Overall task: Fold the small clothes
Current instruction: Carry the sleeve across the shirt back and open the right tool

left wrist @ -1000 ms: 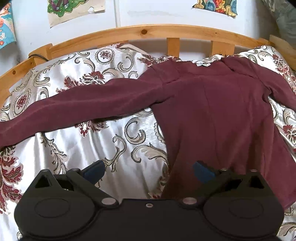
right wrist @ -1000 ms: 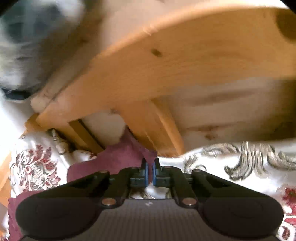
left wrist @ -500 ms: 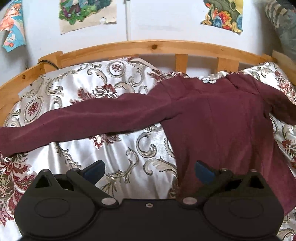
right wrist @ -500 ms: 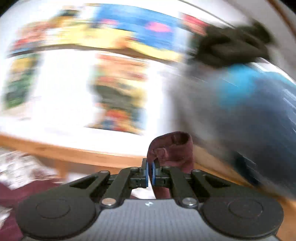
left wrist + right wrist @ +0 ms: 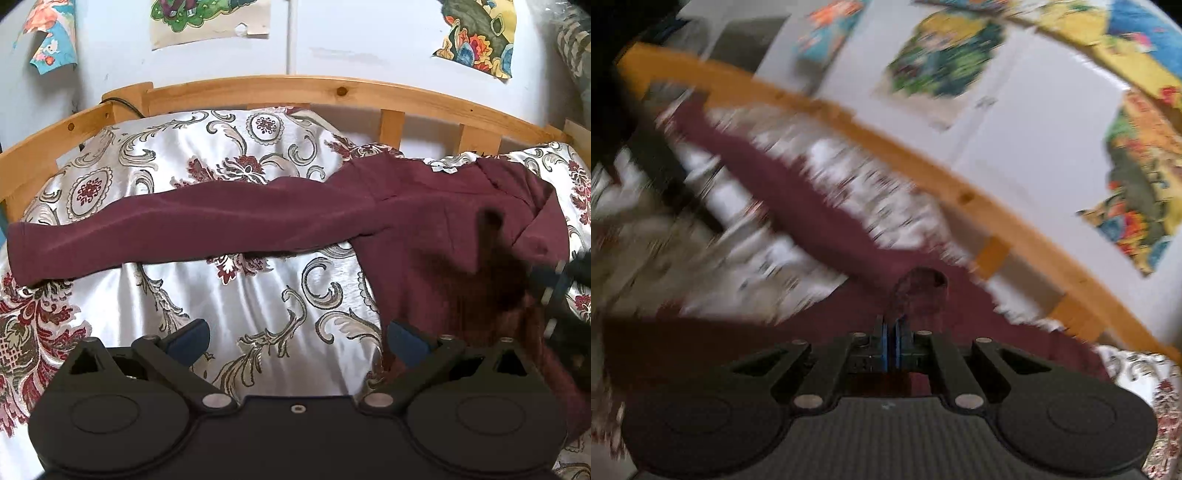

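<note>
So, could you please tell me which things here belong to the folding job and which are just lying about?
Job: maroon long-sleeved top; right gripper, shut on its sleeve cuff; open left gripper.
Lying about: floral satin bedspread; wooden bed rail; paper pictures on the wall.

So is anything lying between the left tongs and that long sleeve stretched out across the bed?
Nothing visible does. The left tongs stand open over bare patterned bedspread, and the maroon shirt's sleeve lies flat beyond them with only that cloth between. The right tongs, shut on the other sleeve's cuff, are off to the right.
</note>
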`<state>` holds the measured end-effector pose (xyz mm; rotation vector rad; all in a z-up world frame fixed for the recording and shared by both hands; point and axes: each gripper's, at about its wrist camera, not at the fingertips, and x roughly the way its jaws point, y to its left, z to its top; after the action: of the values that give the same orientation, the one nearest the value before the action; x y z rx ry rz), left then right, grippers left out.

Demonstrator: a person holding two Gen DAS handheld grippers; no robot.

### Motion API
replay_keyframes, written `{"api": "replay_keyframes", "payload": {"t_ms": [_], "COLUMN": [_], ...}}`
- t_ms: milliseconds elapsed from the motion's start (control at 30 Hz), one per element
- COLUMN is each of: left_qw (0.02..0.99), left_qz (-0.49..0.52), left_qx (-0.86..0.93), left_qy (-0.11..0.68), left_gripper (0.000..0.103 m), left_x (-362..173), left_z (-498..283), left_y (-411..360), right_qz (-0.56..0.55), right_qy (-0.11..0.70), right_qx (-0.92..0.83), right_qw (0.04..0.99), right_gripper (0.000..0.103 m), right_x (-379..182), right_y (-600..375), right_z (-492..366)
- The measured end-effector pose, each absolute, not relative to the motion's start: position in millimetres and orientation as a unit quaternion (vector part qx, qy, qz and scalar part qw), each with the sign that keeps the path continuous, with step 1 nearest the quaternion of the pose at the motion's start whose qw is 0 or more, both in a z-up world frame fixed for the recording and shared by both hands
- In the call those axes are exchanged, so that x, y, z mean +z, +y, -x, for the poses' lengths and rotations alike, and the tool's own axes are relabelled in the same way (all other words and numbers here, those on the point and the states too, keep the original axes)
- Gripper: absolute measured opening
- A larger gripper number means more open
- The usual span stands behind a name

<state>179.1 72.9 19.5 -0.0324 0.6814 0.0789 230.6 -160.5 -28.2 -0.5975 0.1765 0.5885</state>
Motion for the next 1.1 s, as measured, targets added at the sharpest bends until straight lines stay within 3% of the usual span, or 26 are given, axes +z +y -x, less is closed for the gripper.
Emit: {"api": "replay_keyframes", "payload": {"t_ms": [67,133,167,200,267,400,500,633,733,867,933,967,1033,1067,1100], "left_qw": [0.943,0.944,0.945,0.946,0.948,0.948,0.947,0.949,0.945,0.934,0.931,0.929,0.923,0.918,0.913], "left_qz": [0.016,0.02,0.026,0.03,0.048,0.078,0.089,0.07,0.046,0.029,0.03,0.026,0.018,0.015,0.014], "left_qx": [0.035,0.029,0.024,0.019,0.002,-0.043,-0.073,-0.088,-0.112,-0.152,-0.168,-0.177,-0.194,-0.201,-0.212], "left_qy": [0.331,0.328,0.324,0.322,0.315,0.305,0.3,0.295,0.303,0.322,0.322,0.325,0.333,0.341,0.349], "left_gripper": [0.102,0.102,0.102,0.102,0.102,0.102,0.102,0.102,0.101,0.096,0.086,0.077,0.057,0.03,0.005], "left_x": [18.8,18.3,18.0,17.7,17.7,17.3,14.9,5.0,-5.8,-17.5,-21.1,-23.2,-27.4,-29.7,-32.9], "left_z": [-180.9,-183.8,-186.2,-188.6,-195.2,-210.5,-228.2,-253.0,-270.2,-277.0,-275.3,-275.0,-273.5,-272.9,-274.1], "left_y": [71.7,69.6,68.1,66.8,63.3,52.5,34.8,4.2,-10.5,-20.7,-21.4,-24.4,-29.3,-31.8,-33.9], "right_qz": [0.299,0.289,0.282,0.275,0.256,0.214,0.18,0.118,0.06,0.02,0.021,0.022,0.024,0.03,0.035], "right_qy": [0.108,0.132,0.142,0.15,0.158,0.183,0.194,0.217,0.24,0.271,0.278,0.279,0.294,0.3,0.299], "right_qx": [0.305,0.328,0.337,0.346,0.354,0.332,0.278,0.178,0.121,0.106,0.091,0.086,0.07,0.056,0.048], "right_qw": [0.898,0.89,0.887,0.884,0.886,0.9,0.923,0.953,0.961,0.957,0.956,0.956,0.953,0.952,0.953], "right_gripper": [0.006,0.013,0.026,0.049,0.064,0.075,0.077,0.076,0.067,0.064,0.056,0.048,0.015,0.008,0.007], "right_x": [-42.6,-48.9,-49.6,-48.7,-48.6,-34.8,-20.6,-0.2,6.1,12.5,12.4,13.1,12.8,13.0,14.0], "right_y": [-159.1,-164.0,-167.3,-175.8,-190.9,-236.3,-274.0,-319.7,-344.2,-362.2,-362.1,-362.2,-361.8,-360.8,-358.8], "right_z": [-233.6,-228.6,-226.7,-218.6,-211.3,-208.7,-232.7,-297.1,-352.9,-408.3,-426.8,-433.5,-447.2,-450.7,-451.6]}}
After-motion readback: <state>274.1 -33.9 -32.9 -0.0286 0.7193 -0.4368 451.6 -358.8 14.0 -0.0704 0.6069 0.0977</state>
